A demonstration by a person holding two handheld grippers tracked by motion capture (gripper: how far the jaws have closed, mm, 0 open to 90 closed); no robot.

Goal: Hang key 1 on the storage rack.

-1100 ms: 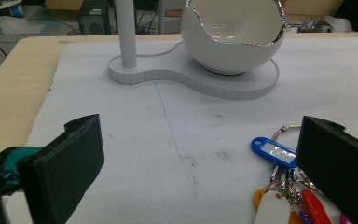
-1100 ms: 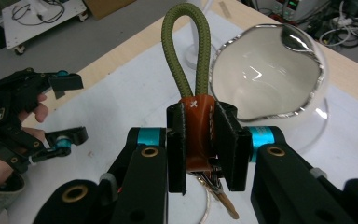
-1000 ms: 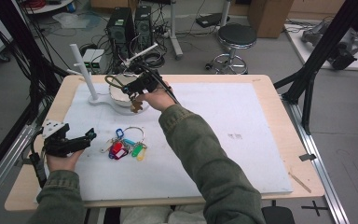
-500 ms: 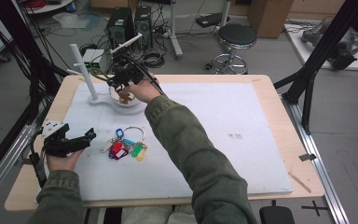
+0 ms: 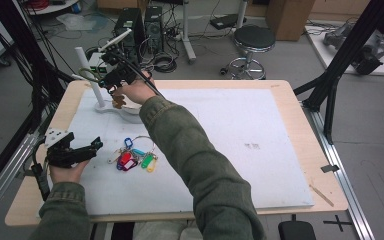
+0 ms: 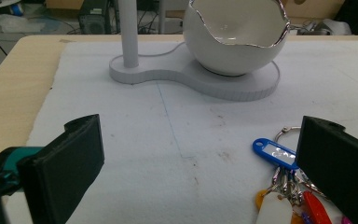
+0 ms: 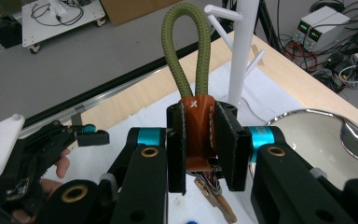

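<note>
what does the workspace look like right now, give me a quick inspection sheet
surface: wooden table under a white mat, faint marks on it
job's things: green loop keychain with brown tab and keys, held up near the white peg stand; white bowl on the stand's base
clutter: ring of coloured key tags on the mat
grippers: right gripper shut on the keychain's tab; left gripper open, low over the mat beside the tags
cables: black cable trails from the right gripper
surroundings: stool, computer towers, floor wiring, black frame posts
</note>
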